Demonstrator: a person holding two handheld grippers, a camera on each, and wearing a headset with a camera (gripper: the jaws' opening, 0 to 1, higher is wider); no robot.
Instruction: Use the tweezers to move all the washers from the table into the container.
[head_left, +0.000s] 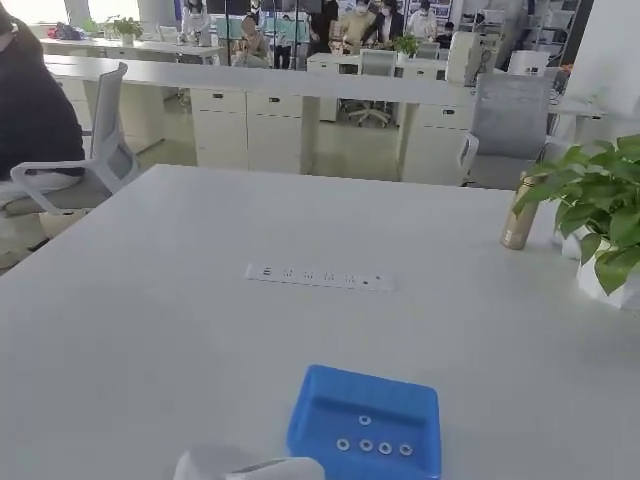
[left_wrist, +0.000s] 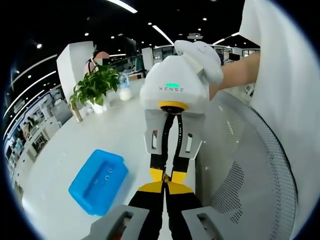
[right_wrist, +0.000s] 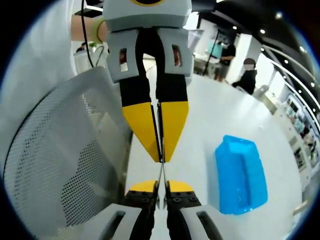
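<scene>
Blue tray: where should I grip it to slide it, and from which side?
Best bet: pinch the far wall of the blue tray from above, one jaw inside, one outside. Its raised rim stands thin and upright, and the washers lie toward the near wall, leaving the far side free.

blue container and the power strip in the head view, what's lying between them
Nothing: in the head view the stretch of white table between the blue container and the power strip is bare. The washers lie inside the container.
</scene>
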